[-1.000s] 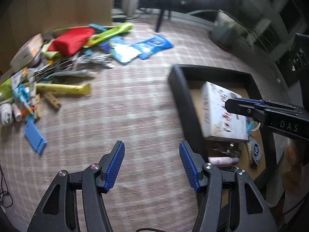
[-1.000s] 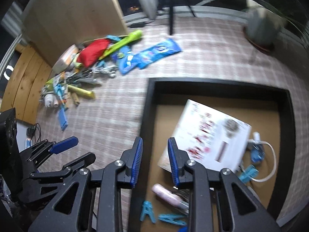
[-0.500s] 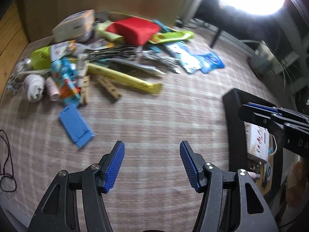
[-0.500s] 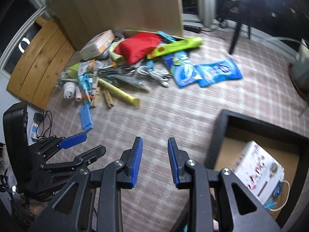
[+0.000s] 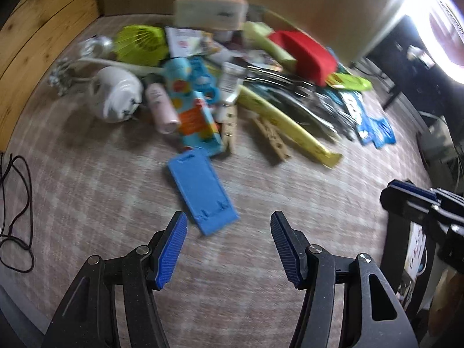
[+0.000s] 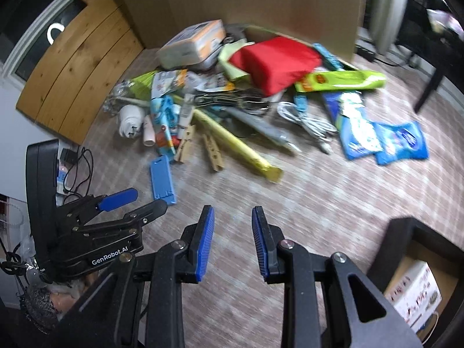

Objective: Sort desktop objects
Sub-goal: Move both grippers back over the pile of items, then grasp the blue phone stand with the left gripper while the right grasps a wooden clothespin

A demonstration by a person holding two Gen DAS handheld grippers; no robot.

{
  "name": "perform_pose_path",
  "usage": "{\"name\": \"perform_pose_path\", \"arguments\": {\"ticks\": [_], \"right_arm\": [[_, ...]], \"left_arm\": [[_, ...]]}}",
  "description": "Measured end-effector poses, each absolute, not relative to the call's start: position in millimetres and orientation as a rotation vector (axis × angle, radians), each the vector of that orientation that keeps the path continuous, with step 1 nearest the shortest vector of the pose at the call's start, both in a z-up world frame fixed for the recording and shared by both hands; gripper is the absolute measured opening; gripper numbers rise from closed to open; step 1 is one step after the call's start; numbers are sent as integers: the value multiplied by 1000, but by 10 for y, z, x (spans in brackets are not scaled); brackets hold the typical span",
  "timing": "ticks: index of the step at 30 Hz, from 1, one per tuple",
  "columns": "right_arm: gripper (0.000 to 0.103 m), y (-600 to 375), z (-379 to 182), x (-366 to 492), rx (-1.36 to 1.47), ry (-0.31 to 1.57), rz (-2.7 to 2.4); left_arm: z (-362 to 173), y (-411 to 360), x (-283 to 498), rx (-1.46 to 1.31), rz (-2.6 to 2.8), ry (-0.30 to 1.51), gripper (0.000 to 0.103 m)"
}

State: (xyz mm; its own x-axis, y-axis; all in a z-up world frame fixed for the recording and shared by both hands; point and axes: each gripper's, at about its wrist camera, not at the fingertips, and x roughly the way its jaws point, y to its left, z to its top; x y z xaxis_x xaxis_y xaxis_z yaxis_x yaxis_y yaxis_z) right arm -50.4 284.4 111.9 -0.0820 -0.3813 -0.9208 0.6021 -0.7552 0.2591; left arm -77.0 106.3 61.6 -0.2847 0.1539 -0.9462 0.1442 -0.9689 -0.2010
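Both claws have swung away from the black-walled tray [image 6: 406, 226] w/ the white printed box [image 6: 411, 293] and now face the clutter pile at the far edge of the bench; the tray, centre-frame a sec ago, sits at the right margin. Judging by that: one drop-off looks done, next pick coming up.

Left claw [image 5: 229, 246] is about half open, nothing between the pads. Right claw [image 6: 233, 240] is narrower, a slim gap, also empty.

Nearest item: flat blue plastic rectangular stand [image 5: 201, 191], lying alone on the checked cloth at the near side of the pile, just ahead of the left claw, prob. the next target. Behind it: wooden clothes pegs [image 5: 271, 137], long yellow packet [image 5: 284, 124], red pouch [image 5: 304, 49].

Left view shows the stand close up, plus the white round plug adapter [image 5: 119, 95]. Right view alone shows the tray's inside, the blue wipe packs [image 6: 400, 142], white cable [image 6: 304, 121], and the left claw from the side.
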Motion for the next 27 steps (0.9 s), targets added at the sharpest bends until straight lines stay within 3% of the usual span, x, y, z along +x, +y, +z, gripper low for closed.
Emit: {"name": "perform_pose_path", "arguments": {"ticks": [13, 27], "right_arm": [[27, 2182, 646, -720, 1597, 344, -1770], [27, 1872, 365, -910, 1615, 426, -1726]], "left_arm": [[371, 818, -986, -1974, 2465, -526, 60], [251, 933, -1120, -2043, 2500, -399, 58]]}}
